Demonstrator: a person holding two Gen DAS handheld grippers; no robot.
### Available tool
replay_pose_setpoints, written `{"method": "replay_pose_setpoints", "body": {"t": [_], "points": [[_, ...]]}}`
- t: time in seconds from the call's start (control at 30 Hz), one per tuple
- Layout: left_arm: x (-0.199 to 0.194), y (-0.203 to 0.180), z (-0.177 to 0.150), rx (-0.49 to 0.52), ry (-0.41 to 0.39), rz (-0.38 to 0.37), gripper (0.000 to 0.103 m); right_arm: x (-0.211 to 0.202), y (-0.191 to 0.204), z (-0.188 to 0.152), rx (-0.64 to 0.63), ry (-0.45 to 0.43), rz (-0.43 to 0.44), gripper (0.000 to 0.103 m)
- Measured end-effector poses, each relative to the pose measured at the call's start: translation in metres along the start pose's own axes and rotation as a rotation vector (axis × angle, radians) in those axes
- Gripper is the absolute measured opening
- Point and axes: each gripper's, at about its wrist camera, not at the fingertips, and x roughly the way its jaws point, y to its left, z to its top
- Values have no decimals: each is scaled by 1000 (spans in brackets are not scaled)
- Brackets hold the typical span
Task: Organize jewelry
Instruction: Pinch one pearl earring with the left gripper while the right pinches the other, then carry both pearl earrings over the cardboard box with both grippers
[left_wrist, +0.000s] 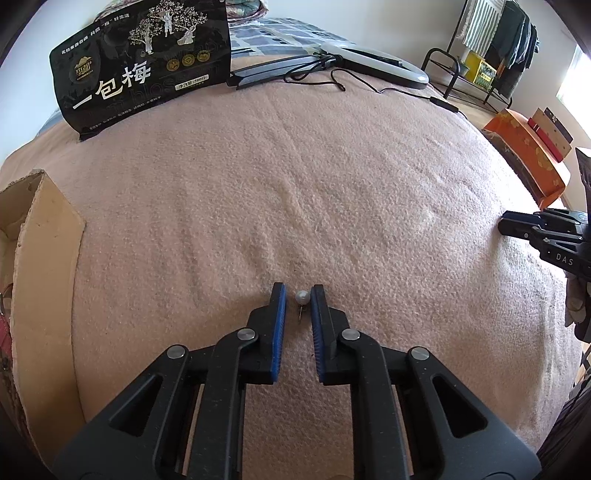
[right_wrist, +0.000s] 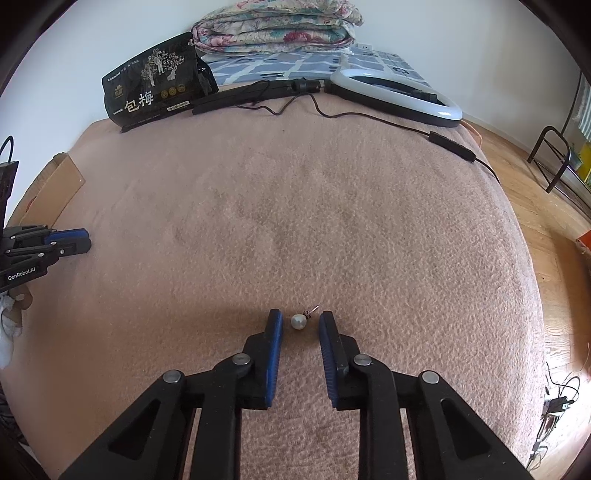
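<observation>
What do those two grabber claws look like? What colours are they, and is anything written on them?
Both look alike. The left gripper and right gripper are black plastic, each with two flat fingers lined with ribbed blue pads. Round silver pins join the linkage arms, which have triangular cut-outs. Seen from the side, the left one reads "GenRobot.AI" in white and the right one shows the letters "DAS".

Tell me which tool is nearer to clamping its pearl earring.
Left. The left tool stands narrow around its pearl earring, nearly touching the bead on one side. The right tool brackets the other earring with clear gaps on both sides.
</observation>
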Motion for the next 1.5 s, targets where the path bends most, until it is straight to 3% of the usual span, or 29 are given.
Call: {"method": "replay_pose_setpoints", "body": {"t": [0.17,0.77,1.5], "points": [[1,0,0,4,-1,0,7,2,2,1,-8,3,-9,7],[-32,-2,0,-9,-43,-15,7,-32,16,10,-36,-61,-10,7],[-139,3,-11,-34,-185,-18,7,-121,116,29,-157,-179,68,7]]}}
